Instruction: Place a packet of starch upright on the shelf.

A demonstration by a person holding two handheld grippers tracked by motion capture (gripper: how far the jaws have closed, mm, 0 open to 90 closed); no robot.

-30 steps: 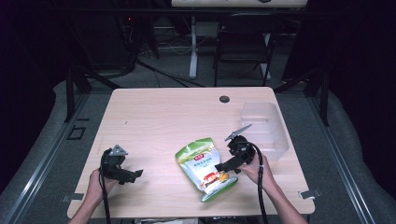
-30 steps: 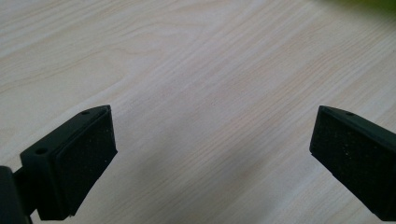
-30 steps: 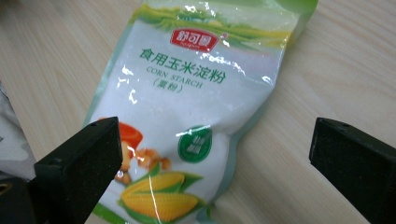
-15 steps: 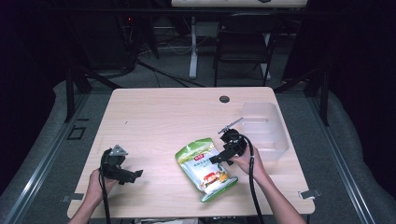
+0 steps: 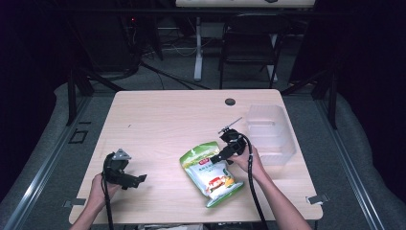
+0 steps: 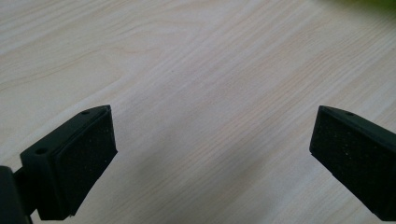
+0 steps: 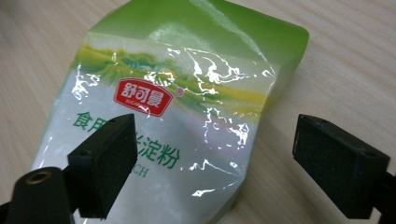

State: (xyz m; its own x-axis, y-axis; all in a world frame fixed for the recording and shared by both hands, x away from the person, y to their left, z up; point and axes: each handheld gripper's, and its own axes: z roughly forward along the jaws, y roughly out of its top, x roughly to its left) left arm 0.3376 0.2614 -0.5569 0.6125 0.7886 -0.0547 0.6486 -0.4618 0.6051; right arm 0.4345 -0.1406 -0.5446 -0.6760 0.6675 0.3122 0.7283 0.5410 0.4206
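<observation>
Pouch position: the green-and-white pouch [image 5: 209,172] lies flat on the desk [image 5: 163,124], lower centre of the high view.
Pouch axis: long axis runs from upper left to lower right of that frame.
Right gripper: your right gripper [image 5: 221,155] hovers at the pouch's upper right edge, jaws spread wide, holding nothing; in the right gripper view the pouch [image 7: 173,121] sits between and ahead of them.
Left gripper: your left gripper [image 5: 135,180] rests at lower left, jaws apart, empty, well apart from the pouch.
Nearer hand: right, judged.
Bin: clear bin [image 5: 270,134] stands just right of your right hand.
</observation>
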